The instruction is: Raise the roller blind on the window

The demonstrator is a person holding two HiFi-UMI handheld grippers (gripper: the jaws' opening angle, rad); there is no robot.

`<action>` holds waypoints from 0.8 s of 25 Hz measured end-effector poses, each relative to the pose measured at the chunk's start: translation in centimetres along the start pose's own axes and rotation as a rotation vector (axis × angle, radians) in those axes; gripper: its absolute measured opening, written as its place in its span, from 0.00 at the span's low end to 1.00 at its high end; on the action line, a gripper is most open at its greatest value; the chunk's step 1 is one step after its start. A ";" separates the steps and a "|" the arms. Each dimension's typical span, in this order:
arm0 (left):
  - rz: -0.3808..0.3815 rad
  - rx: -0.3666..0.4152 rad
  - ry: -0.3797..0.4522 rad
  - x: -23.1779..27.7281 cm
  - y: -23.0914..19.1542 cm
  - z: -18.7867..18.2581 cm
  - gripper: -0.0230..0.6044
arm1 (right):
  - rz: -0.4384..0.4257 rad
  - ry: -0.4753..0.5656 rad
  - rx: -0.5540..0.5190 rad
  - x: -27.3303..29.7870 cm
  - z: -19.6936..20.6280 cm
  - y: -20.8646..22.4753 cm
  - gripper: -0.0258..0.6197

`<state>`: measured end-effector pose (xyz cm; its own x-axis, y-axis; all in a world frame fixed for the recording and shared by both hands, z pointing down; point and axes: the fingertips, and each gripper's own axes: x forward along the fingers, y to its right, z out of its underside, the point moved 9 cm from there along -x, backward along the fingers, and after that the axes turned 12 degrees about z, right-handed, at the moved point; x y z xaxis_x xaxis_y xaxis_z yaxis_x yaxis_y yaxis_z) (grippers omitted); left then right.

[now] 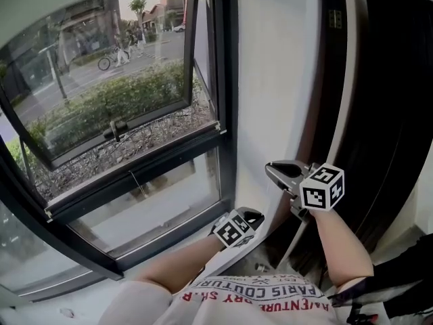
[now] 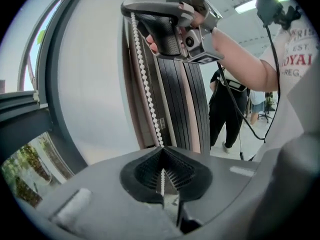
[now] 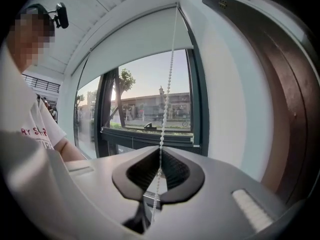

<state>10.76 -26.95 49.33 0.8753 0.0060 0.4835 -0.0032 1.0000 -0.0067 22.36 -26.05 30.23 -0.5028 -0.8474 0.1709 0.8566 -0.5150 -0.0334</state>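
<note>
— A white wall (image 1: 270, 80), a dark-framed window (image 1: 101, 107) looking onto a street and a hedge, and a dark ribbed panel (image 1: 392, 114) to the right. Where's the roller blind?
— Up near the window's top edge. The roller blind (image 3: 145, 36) covers only an upper band of the glass, and the rest of the pane is bare.
— And the bead chain?
— The bead chain (image 3: 168, 84) hangs from the window's top right corner, down along its right edge. The right gripper (image 3: 160, 150) is clamped on it higher up and the left gripper (image 2: 162, 153) lower down. Both pairs of jaws are pressed together with beads between them.
— How far along?
— Well along, I'd judge. Only that last band remains to haul in.
</note>
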 end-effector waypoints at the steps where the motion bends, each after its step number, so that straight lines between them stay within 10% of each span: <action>1: -0.008 0.010 -0.019 0.2 0.0 0.6 0.05 | -0.006 -0.015 0.002 0.1 0.6 -0.1 0.06; 20: -0.001 -0.057 -0.194 1.2 -0.5 8.5 0.06 | -0.055 -0.176 0.052 2.4 8.1 -1.8 0.05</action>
<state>7.74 -27.44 57.35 0.7660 0.0108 0.6427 0.0301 0.9982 -0.0526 20.52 -26.10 38.73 -0.5249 -0.7798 0.3413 0.8353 -0.5489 0.0307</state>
